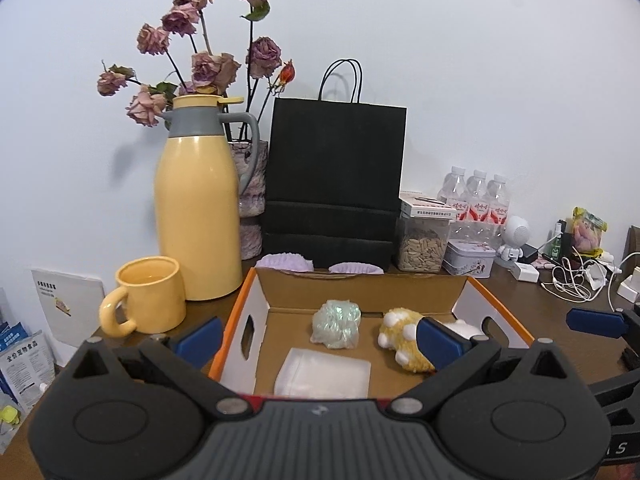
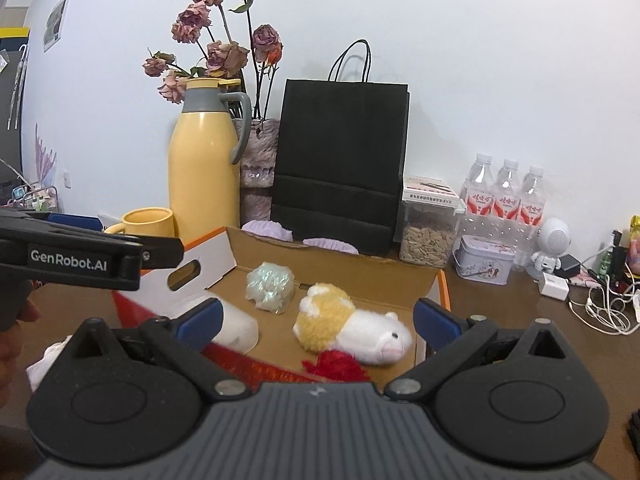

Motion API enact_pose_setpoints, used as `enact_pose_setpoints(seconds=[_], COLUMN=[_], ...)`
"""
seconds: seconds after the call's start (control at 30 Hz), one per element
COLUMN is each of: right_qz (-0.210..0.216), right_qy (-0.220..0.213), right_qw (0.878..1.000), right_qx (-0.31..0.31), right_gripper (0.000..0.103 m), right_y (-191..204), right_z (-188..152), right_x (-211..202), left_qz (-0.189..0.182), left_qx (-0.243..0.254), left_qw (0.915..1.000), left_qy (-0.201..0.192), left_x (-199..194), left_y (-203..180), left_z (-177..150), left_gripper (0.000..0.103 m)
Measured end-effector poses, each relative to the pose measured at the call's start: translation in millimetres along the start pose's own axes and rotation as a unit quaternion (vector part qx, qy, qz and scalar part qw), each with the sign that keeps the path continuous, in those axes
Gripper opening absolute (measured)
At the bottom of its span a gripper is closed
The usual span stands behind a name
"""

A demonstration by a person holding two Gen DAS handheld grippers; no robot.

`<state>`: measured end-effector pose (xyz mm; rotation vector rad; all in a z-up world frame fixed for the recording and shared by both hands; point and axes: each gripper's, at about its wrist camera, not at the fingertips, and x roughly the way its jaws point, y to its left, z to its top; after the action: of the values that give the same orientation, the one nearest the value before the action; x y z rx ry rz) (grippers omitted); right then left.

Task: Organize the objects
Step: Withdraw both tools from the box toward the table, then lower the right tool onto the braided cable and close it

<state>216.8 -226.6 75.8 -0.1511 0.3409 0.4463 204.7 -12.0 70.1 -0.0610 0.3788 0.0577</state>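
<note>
**Cardboard box hemmed in by desk clutter**

Cardboard walls of the box enclose a plush hamster, an iridescent crumpled wad and what may be a pale plastic packet. Both the left gripper and right gripper are held wide apart, empty, before the box. Behind it are ranged a yellow mug, yellow flask and black paper bag.

In the left wrist view a blue finger pad covers the plush hamster's middle. The vase stands half hidden behind the yellow flask. Print on the 3 bottles near the desk's back edge is unreadable.
</note>
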Motion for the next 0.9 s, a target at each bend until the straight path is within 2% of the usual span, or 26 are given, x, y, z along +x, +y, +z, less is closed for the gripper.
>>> enact_pose_setpoints(seconds=[0.4,0.9], right_qz=[-0.002,0.009], right_qy=[0.007,0.046], right_qw=[1.0,0.999], right_qx=[0.003,-0.016], right_gripper=[0.103,0.103], right_y=[16,48], right_z=[-20,-63], right_x=[-51,-92], left_qz=[0.01,0.019], left_qx=[0.004,0.008], left_qw=[0.9999,0.9992], left_qy=[0.001,0.033], left_x=[-57,-106], left_y=[15,48], left_z=[-21,-67], left_gripper=[0.103,0.103])
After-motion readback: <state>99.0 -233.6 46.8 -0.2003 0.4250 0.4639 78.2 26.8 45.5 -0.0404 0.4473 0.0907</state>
